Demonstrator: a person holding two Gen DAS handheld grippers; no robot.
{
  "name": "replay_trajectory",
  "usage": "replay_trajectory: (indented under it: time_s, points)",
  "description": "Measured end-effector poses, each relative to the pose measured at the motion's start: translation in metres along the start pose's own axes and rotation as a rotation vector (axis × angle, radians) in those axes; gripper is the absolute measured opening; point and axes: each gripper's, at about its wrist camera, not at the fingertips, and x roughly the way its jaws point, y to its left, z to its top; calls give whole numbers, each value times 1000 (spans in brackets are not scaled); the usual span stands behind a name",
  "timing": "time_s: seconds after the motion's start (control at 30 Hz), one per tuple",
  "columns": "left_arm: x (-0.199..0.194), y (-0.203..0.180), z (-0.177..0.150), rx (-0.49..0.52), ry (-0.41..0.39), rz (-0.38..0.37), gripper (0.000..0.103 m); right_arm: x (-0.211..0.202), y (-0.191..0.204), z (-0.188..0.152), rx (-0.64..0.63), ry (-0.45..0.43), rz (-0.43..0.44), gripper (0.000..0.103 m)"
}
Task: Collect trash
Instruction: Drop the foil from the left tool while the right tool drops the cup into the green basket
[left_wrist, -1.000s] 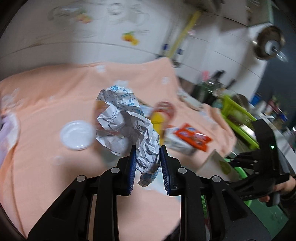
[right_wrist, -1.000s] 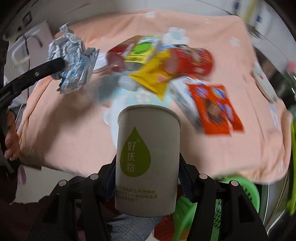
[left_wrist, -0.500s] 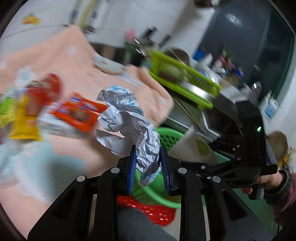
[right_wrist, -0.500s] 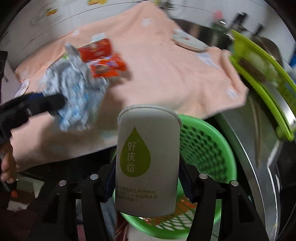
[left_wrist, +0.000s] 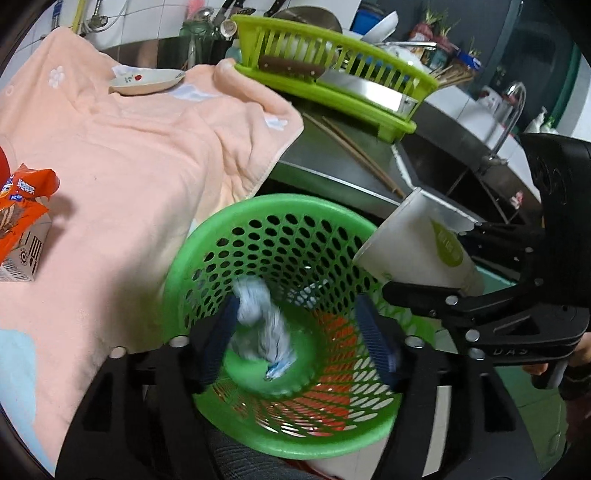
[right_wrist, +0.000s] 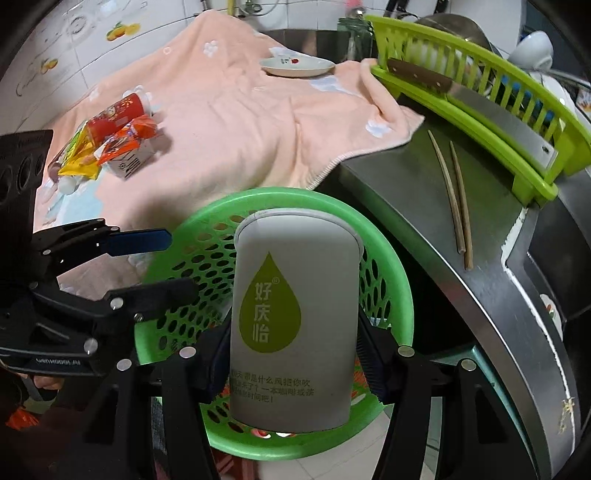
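A green perforated basket stands below the counter edge. My left gripper hangs over it, its jaws opening. A crumpled white and blue paper, blurred, is dropping between the blue pads into the basket, free of both. My right gripper is shut on a white paper cup with a green drop logo, held tilted over the basket's rim. In the left wrist view the cup is at the right. In the right wrist view the left gripper comes in from the left.
A peach towel covers the counter, with snack wrappers, a red can, a small carton and a saucer on it. A lime dish rack with a cleaver stands behind. Chopsticks lie on the steel counter.
Both grippers swung from over the towel to above the green basket. The left jaws opened and let go of the crumpled paper, which is falling in. The cup stays gripped.
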Motion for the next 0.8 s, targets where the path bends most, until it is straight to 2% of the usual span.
replay_trajectory:
  time_s: [0.27, 0.37, 0.57, 0.8]
  points:
    - [-14, 15, 1, -15, -39, 105, 97, 32, 8, 3, 2, 42, 70, 56]
    - [-29, 24, 0, -28, -62, 141, 98, 52, 17, 4, -9, 84, 92, 57]
    - [-52, 43, -5, -59, -98, 199, 98, 96, 23, -2, -22, 191, 58, 58]
    - [-78, 69, -20, -115, -138, 259, 98, 113, 15, -5, 16, 232, 17, 59]
